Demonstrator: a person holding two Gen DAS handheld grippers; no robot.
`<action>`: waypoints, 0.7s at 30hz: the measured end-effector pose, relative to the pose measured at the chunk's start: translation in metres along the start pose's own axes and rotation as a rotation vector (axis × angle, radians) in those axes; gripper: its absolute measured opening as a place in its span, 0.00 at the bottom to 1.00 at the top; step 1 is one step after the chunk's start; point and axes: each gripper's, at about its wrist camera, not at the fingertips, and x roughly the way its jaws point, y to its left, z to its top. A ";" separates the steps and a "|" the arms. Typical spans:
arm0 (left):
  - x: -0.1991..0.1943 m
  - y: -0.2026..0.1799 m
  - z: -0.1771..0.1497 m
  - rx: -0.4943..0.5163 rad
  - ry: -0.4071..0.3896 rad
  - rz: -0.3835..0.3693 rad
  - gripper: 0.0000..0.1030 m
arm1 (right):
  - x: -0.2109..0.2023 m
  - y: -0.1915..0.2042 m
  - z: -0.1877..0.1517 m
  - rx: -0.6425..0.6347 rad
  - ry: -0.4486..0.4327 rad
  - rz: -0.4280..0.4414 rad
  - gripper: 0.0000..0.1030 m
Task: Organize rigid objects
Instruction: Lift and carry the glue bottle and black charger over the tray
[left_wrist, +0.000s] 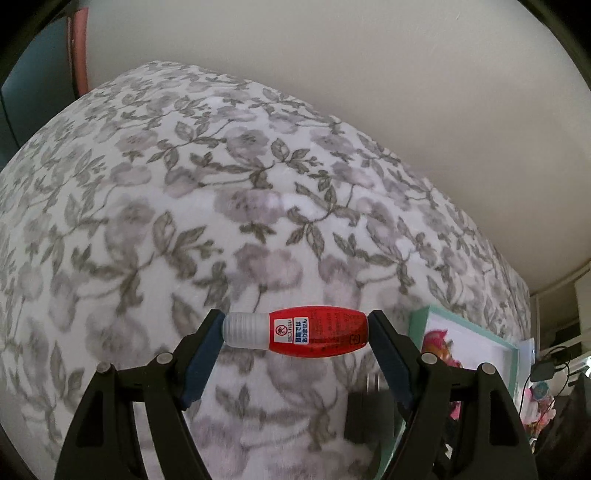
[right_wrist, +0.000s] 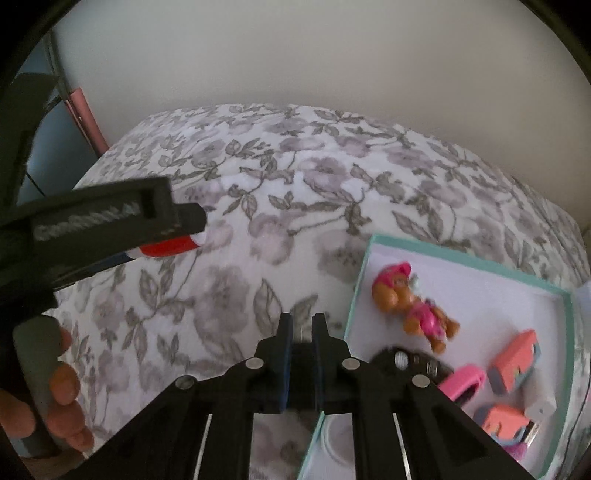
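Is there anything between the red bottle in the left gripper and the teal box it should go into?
Nothing visible blocks it. The left gripper holds the red bottle end to end above the floral blanket. Only bare blanket separates it from the teal box, which has free floor beside the toy dog.

Soft, even indoor light in both views, dimmish, no hard shadows. Source unclear, maybe a window off left, where a bluish patch shows. Wall (left_wrist: 369, 74) flat grey-cream, no glare. Strong fisheye bend: bed (left_wrist: 184, 184) bulges like a dome, black vignette at the corners. Left view: bottle (left_wrist: 299, 330) sharp, label print readable; floral print smears toward the lower edge, box (left_wrist: 476, 347) at right soft. Right view: more motion blur overall; toy (right_wrist: 413, 306) and the pink bits in the box (right_wrist: 461, 258) smeared, near hand-held gripper (right_wrist: 302, 332) out of focus and dark, detail lost in the black. Hand (right_wrist: 62, 391) at left edge blurred, warm tint.
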 end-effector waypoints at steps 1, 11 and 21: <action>-0.002 0.003 -0.004 -0.016 0.005 -0.001 0.77 | -0.001 -0.001 -0.003 0.006 0.005 0.005 0.11; -0.014 0.032 -0.033 -0.167 0.011 0.023 0.77 | 0.002 0.004 -0.013 0.001 0.016 0.028 0.13; -0.011 0.059 -0.022 -0.210 0.029 0.039 0.77 | 0.022 -0.003 -0.009 0.012 0.047 0.009 0.31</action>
